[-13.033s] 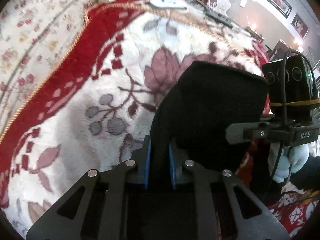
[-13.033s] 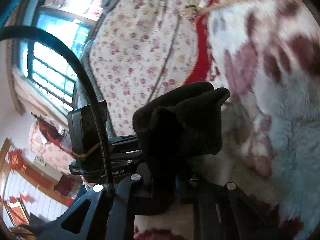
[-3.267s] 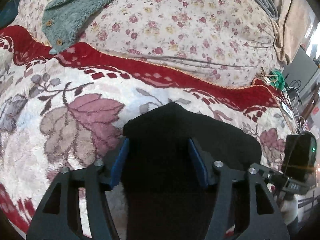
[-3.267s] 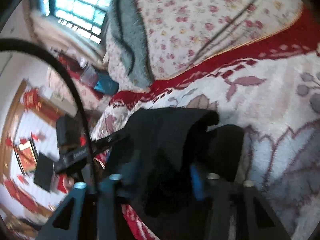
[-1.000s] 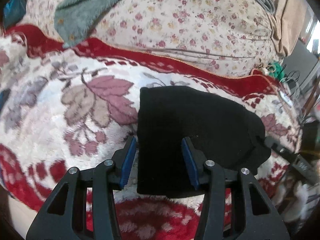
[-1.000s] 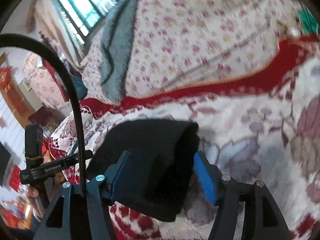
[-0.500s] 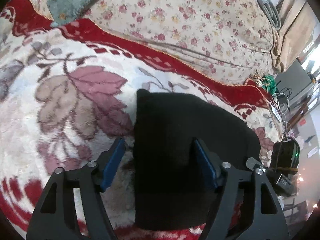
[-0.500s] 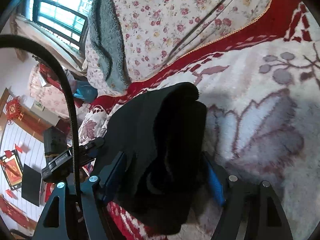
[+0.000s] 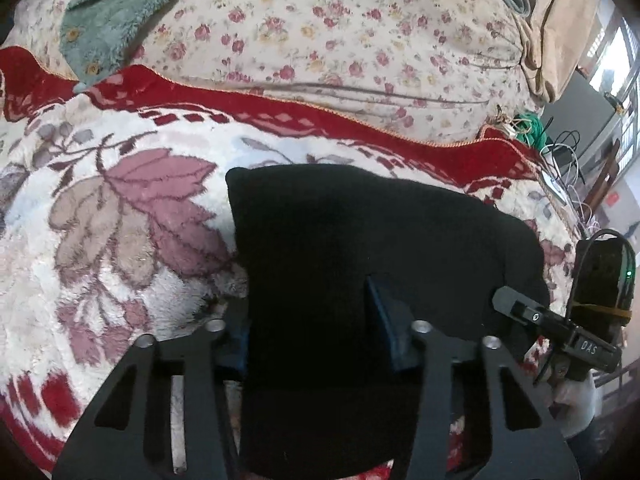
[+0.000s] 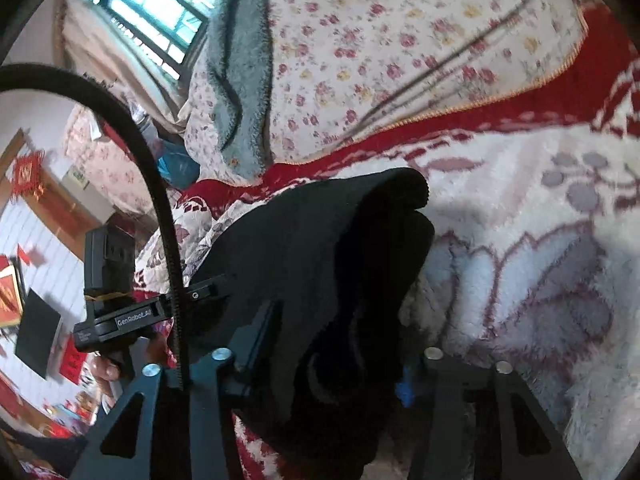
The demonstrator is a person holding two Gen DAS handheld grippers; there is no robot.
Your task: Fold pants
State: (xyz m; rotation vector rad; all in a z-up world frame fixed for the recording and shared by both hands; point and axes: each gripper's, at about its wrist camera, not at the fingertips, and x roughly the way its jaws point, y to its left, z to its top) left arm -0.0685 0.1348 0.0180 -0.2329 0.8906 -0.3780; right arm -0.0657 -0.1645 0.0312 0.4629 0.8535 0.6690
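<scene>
The black pants (image 9: 360, 220) lie folded into a thick bundle on the plush flower-patterned blanket (image 9: 120, 220). My left gripper (image 9: 308, 312) holds the bundle's near left part; its jaws are closing, and both blue pads press on the cloth. In the right wrist view the pants (image 10: 320, 232) bulge up between the jaws of my right gripper (image 10: 332, 344), which are also closing on the bundle's right end. One blue pad (image 10: 404, 388) shows; cloth hides the other. Each view shows the other gripper: the right gripper (image 9: 560, 332) and the left gripper (image 10: 132, 320).
A cream quilt with small flowers (image 9: 360, 40) rises behind the blanket's red border (image 9: 280, 112). A teal fleece garment (image 9: 120, 8) lies on it at the far left. Cables and green cord (image 9: 532, 128) sit at the far right. A window (image 10: 152, 12) is beyond.
Both grippers' jaws stood wide around the bundle half a second ago and have narrowed onto the cloth. Both hands have sunk slightly toward the blanket.
</scene>
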